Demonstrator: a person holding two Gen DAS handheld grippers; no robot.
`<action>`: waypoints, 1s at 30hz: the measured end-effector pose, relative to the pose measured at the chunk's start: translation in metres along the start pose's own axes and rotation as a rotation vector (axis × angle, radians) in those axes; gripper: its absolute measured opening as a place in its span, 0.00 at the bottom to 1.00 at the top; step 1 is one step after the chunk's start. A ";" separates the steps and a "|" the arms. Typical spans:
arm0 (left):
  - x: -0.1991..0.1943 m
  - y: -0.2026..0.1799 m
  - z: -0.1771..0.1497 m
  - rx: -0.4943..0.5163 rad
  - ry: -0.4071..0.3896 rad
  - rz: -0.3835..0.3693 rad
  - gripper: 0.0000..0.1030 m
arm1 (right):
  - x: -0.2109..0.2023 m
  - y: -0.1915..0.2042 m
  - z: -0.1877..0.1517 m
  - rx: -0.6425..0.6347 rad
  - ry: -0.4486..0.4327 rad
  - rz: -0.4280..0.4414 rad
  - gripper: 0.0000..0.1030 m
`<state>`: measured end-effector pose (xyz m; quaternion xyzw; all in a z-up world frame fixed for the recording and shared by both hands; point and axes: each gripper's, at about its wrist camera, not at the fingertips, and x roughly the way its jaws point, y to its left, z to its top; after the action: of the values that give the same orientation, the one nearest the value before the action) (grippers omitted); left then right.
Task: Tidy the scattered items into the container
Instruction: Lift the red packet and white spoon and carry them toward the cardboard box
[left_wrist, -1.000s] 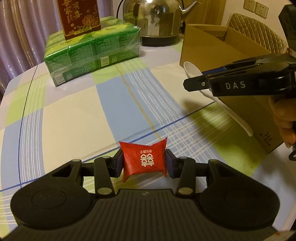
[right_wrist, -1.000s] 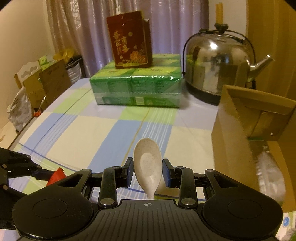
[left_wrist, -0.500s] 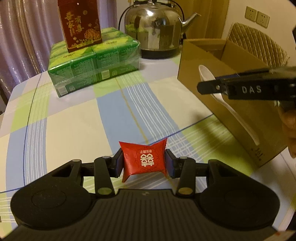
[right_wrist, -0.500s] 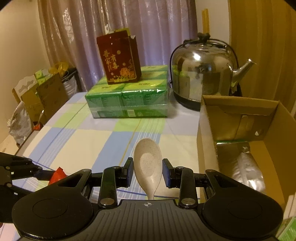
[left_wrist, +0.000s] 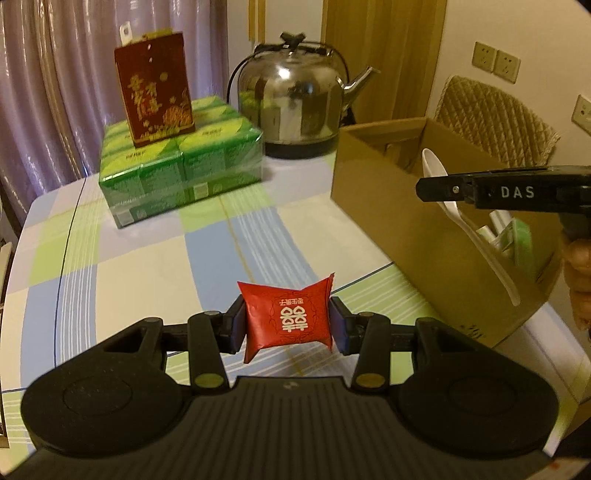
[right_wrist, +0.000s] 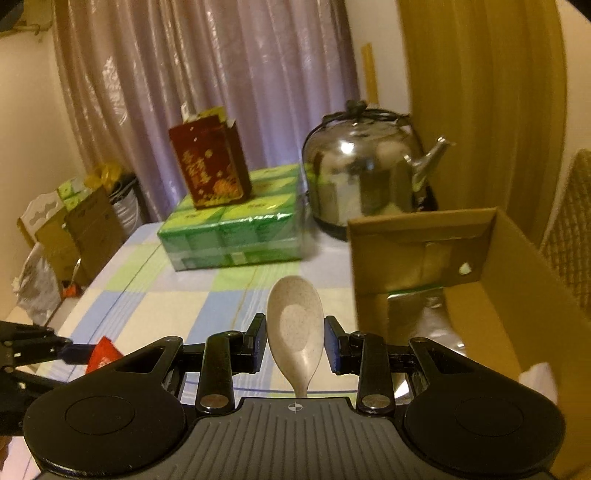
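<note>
Steel kettle (left_wrist: 295, 107) behind cardboard box (left_wrist: 424, 206).

A red pillow-shaped foil candy packet (left_wrist: 290, 318) is held above the tabletop; a pale speckled plastic spoon (right_wrist: 294, 326), bowl upward, hangs beside the open brown cardboard box (right_wrist: 517, 280) at 3 o'clock.

The bench (left_wrist: 140, 266) wears a checked cloth of blue, green and cream. Directly on it stand a wrapped green multipack (left_wrist: 177, 173), a steel kettle (left_wrist: 295, 103) behind, and an open cardboard box (left_wrist: 406, 221) at the right.
</note>
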<state>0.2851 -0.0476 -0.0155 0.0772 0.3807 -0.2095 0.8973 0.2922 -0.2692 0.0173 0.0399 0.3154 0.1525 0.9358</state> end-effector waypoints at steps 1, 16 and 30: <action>-0.003 -0.003 0.002 0.002 -0.006 -0.002 0.39 | -0.004 -0.001 0.002 -0.002 -0.007 -0.008 0.29; -0.010 -0.055 0.039 0.034 -0.077 -0.081 0.39 | -0.050 -0.053 0.010 0.012 -0.043 -0.110 0.29; 0.004 -0.115 0.071 0.060 -0.121 -0.179 0.39 | -0.061 -0.087 0.024 -0.001 -0.061 -0.169 0.29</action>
<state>0.2839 -0.1734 0.0336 0.0571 0.3246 -0.3045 0.8937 0.2834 -0.3699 0.0566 0.0173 0.2887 0.0719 0.9545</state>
